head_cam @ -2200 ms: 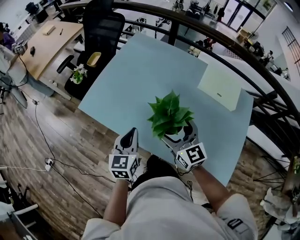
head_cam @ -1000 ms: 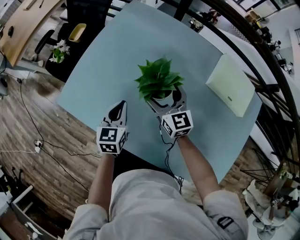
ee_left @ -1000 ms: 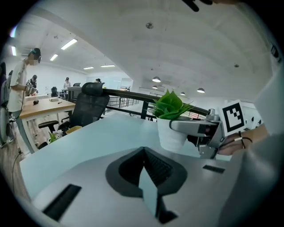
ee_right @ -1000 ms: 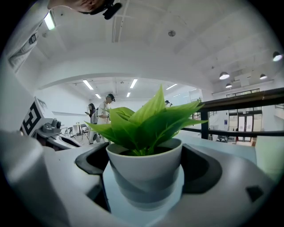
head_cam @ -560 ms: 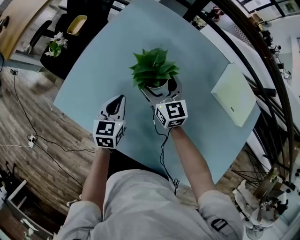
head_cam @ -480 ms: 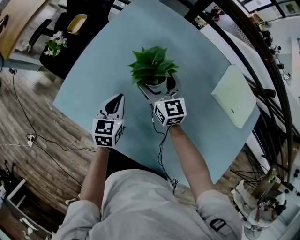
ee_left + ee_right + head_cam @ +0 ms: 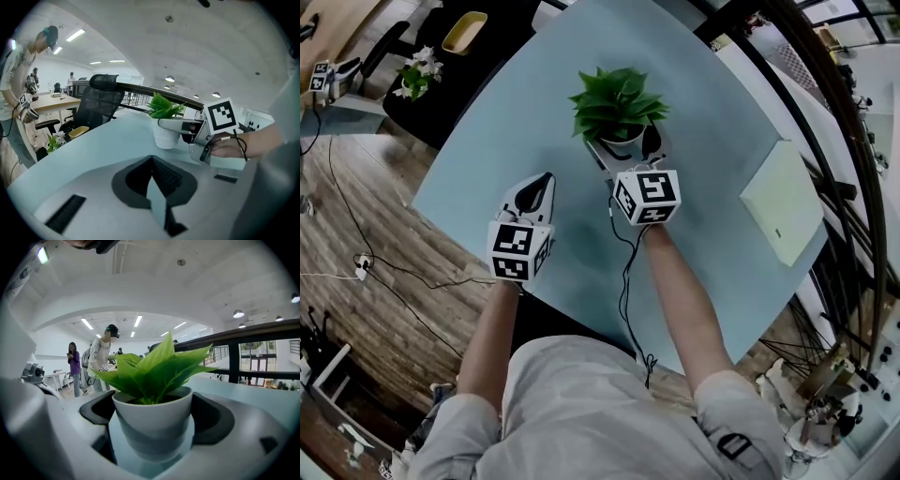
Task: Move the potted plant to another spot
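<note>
The potted plant (image 7: pixel 617 105) has green leaves in a small white pot (image 7: pixel 152 420) and stands out over the pale blue table (image 7: pixel 516 122). My right gripper (image 7: pixel 624 142) is shut on the pot, one jaw pressed against each side. I cannot tell whether the pot's base touches the table. In the left gripper view the pot (image 7: pixel 166 133) shows ahead with the right gripper (image 7: pixel 187 125) around it. Near the table's front edge, left of the plant, my left gripper (image 7: pixel 545 180) is shut with nothing between its jaws.
A flat pale box (image 7: pixel 783 202) lies on the table at the right. A dark railing (image 7: pixel 825 122) curves past the table's far side. Beyond the left edge are a black chair (image 7: pixel 101 101), a yellow bowl (image 7: pixel 464 31) and a small flower pot (image 7: pixel 417 75). People stand in the background.
My right gripper has carried the potted plant farther from me, toward the table's far side. The left gripper has stayed shut in about the same place.
</note>
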